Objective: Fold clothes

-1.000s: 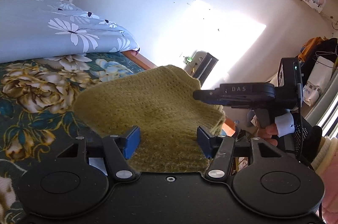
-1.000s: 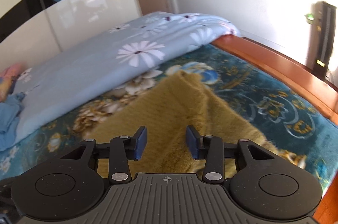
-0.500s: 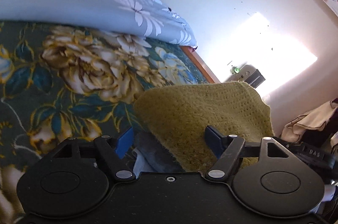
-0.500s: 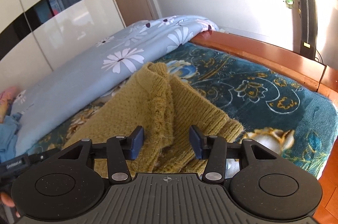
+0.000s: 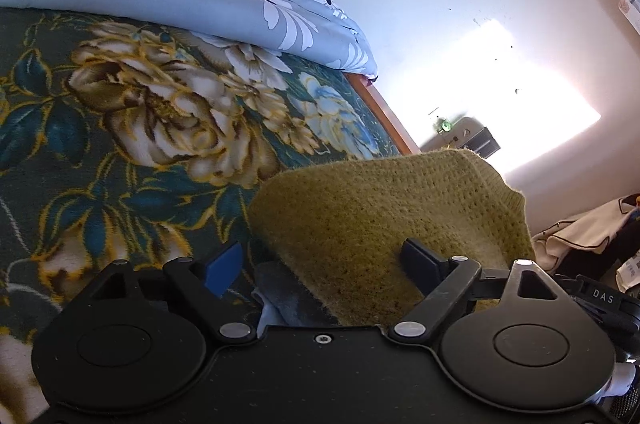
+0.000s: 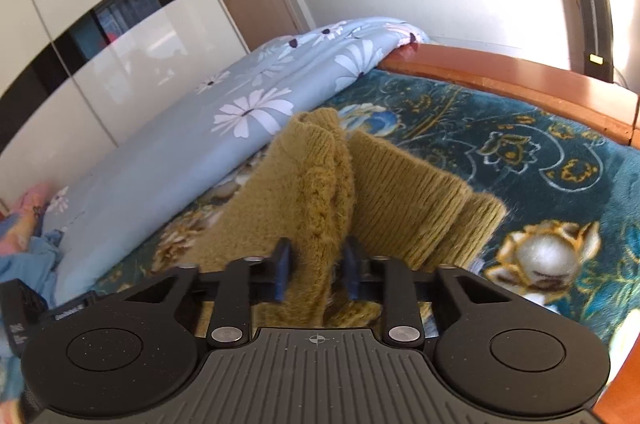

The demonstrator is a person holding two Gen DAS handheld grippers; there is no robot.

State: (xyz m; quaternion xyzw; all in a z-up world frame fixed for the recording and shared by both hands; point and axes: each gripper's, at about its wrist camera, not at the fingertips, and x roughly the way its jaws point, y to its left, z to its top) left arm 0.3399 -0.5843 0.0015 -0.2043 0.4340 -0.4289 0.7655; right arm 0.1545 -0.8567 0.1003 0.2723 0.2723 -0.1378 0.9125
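Both views sit low and close over the bed, each angled slightly downward along its own fingers. The left wrist camera faces the sunlit wall, the floral blanket [image 5: 132, 127] filling nine o'clock. The right wrist camera faces the wardrobe [image 6: 92, 35] at eleven o'clock. Both share the yellow sweater [image 5: 384, 216] and blue duvet [image 6: 224, 127].

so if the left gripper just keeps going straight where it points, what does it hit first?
Probably the mustard knit sweater: the left gripper, jaws opening, already has its near edge between them. Depth past that is unclear.
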